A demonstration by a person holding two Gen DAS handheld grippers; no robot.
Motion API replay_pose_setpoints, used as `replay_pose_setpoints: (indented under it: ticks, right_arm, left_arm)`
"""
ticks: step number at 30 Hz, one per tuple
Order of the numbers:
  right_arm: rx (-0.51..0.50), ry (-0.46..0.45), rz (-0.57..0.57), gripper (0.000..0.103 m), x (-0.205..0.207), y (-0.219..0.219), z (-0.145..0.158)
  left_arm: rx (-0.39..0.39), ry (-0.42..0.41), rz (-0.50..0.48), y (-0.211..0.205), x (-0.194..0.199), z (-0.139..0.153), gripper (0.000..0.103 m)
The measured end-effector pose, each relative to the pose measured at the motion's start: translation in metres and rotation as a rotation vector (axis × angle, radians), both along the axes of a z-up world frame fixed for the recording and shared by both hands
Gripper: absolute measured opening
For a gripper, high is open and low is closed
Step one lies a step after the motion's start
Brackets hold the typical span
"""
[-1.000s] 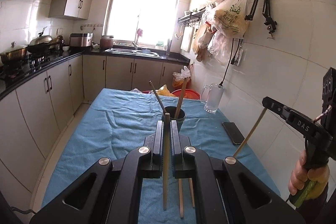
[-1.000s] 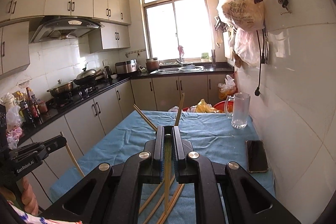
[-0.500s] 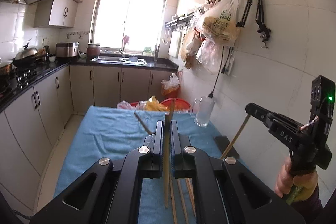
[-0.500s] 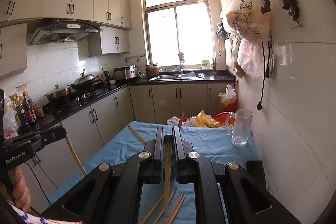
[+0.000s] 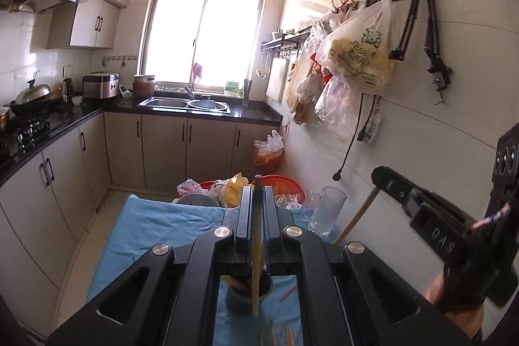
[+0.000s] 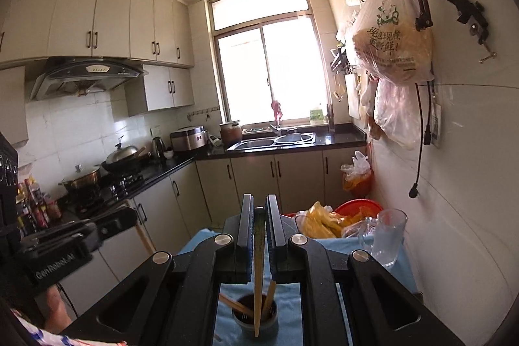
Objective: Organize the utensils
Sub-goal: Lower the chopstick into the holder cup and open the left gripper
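Note:
My left gripper [image 5: 256, 200] is shut on a wooden chopstick [image 5: 256, 248] whose lower end hangs over a dark cup [image 5: 249, 291] on the blue cloth. My right gripper [image 6: 259, 213] is shut on another wooden chopstick [image 6: 258, 274], its lower end over the same dark cup [image 6: 254, 318], which holds two other chopsticks [image 6: 235, 305]. The right gripper also shows in the left wrist view [image 5: 376, 175], and the left gripper shows in the right wrist view [image 6: 129, 216]. Loose chopsticks [image 5: 287, 334] lie on the cloth near the cup.
The table with the blue cloth [image 5: 155, 226] stands against the tiled right wall. A glass pitcher [image 6: 386, 235] stands at its far right. Red basins with plastic bags [image 5: 275, 187] sit beyond the far edge. Cabinets [image 5: 39, 184] run along the left.
Both grippers have risen and tilted down, so the cup now sits low between the fingers in both views. Each still holds its chopstick, now upright over the cup.

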State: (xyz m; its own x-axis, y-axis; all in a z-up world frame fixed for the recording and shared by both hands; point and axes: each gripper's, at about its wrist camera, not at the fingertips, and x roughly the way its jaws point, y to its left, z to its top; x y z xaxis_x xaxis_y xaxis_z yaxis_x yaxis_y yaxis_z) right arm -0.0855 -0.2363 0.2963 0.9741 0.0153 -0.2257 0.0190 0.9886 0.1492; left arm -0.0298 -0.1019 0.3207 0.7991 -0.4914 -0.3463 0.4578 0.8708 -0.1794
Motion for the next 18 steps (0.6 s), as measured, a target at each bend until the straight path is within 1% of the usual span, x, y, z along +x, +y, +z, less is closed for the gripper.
replay_pose_setpoints:
  ticks: [3, 5, 7, 9, 11, 13, 15, 16, 17, 18]
  right_arm:
    - [0.002, 0.011, -0.012, 0.008, 0.024, -0.003, -0.007]
    - [0.014, 0.038, -0.013, 0.008, 0.041, -0.006, -0.019]
    - [0.025, 0.068, -0.011, 0.008, 0.053, -0.007, -0.032]
    - [0.036, 0.112, -0.009, 0.008, 0.067, -0.008, -0.049]
    - [0.045, 0.147, -0.005, 0.008, 0.077, -0.010, -0.064]
    - [0.053, 0.174, -0.004, 0.008, 0.085, -0.012, -0.076]
    - [0.066, 0.202, 0.000, 0.008, 0.094, -0.016, -0.086]
    - [0.069, 0.211, -0.001, 0.008, 0.097, -0.017, -0.090]
    - [0.074, 0.219, -0.003, 0.008, 0.100, -0.018, -0.093]
    - [0.079, 0.226, -0.003, 0.008, 0.103, -0.019, -0.096]
  left_arm:
    - [0.011, 0.009, 0.013, -0.013, 0.023, -0.005, 0.005]
    - [0.030, 0.029, 0.022, -0.022, 0.041, -0.014, 0.005]
    - [0.046, 0.067, 0.032, -0.031, 0.061, -0.028, 0.005]
    - [0.048, 0.103, 0.042, -0.034, 0.074, -0.041, 0.005]
    - [0.044, 0.158, 0.040, -0.036, 0.088, -0.056, 0.005]
    - [0.047, 0.179, 0.038, -0.037, 0.093, -0.063, 0.005]
    - [0.058, 0.161, 0.047, -0.037, 0.089, -0.065, 0.005]
    - [0.061, 0.149, 0.051, -0.035, 0.085, -0.065, 0.006]
    - [0.063, 0.140, 0.050, -0.035, 0.082, -0.065, 0.011]
    - [0.062, 0.135, 0.046, -0.033, 0.079, -0.064, 0.020]
